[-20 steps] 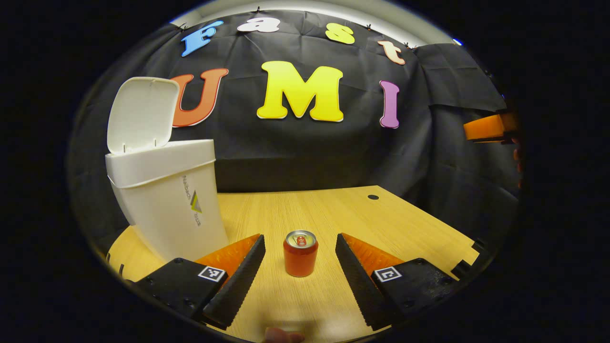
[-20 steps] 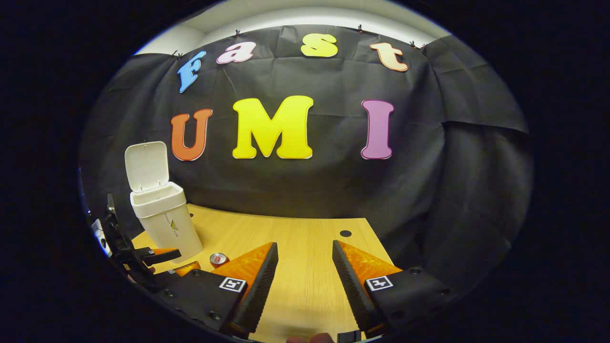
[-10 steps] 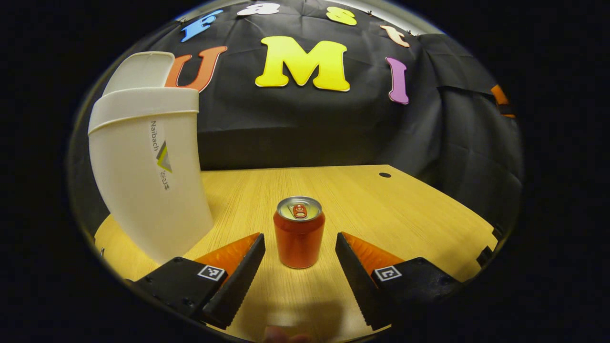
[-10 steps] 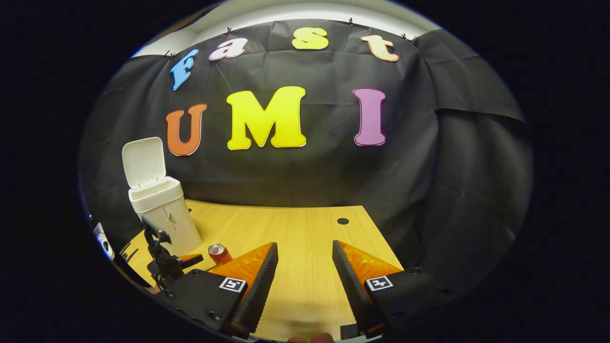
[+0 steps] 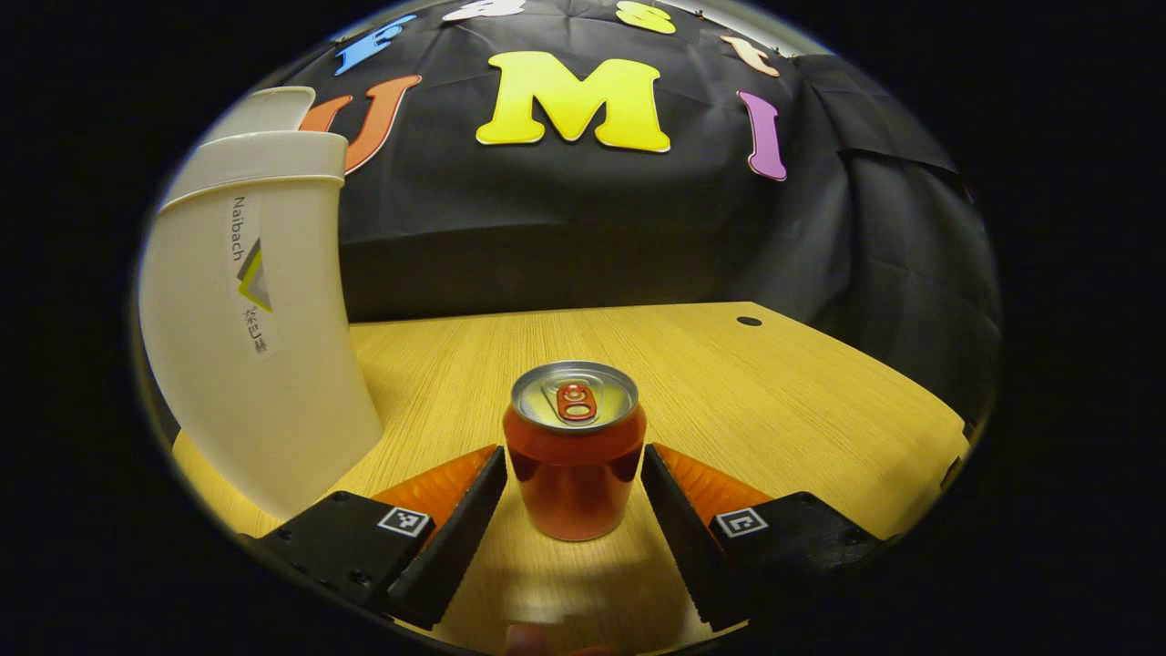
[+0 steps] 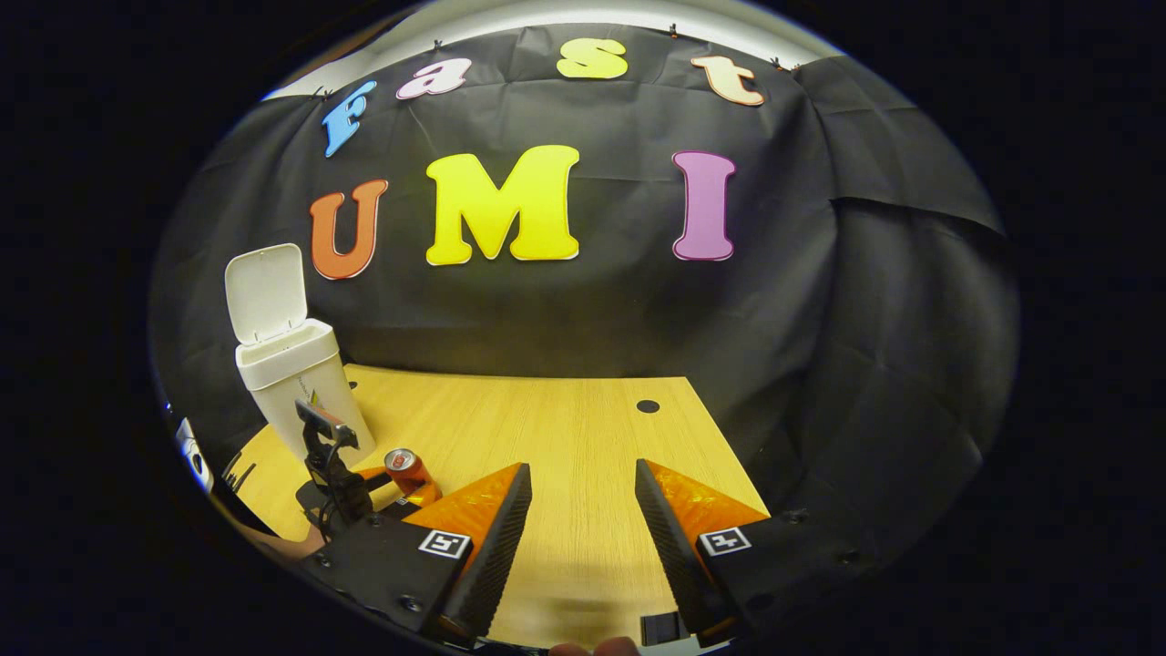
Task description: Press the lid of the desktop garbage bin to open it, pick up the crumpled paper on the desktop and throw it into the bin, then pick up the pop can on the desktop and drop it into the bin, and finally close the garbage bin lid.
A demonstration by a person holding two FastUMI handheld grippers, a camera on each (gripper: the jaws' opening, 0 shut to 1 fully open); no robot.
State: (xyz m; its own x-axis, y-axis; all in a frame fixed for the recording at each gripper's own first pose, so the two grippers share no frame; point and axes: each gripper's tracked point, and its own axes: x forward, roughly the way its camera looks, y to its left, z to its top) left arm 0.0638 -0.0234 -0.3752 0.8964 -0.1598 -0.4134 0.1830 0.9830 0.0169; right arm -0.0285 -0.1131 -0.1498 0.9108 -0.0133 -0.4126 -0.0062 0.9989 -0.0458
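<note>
Fingers of the left gripper (image 5: pixel 574 497) flank an upright red aluminium pop can (image 5: pixel 574 451) on the pale wooden desktop (image 5: pixel 774 401) in the left gripper view, jaws wide apart, gripping nothing. The tall white plastic garbage bin (image 5: pixel 246 328) stands just left, its lid raised. Can pick-up looks to be the step in hand; next, the jaws should close on the can's sides, then lift over the bin's rim. In the right gripper view, the right gripper (image 6: pixel 576 538) hangs spread and empty over bare desktop, well apart from can (image 6: pixel 403 461) and bin (image 6: pixel 296 383). Open board lies rightward toward the desk's edge.
</note>
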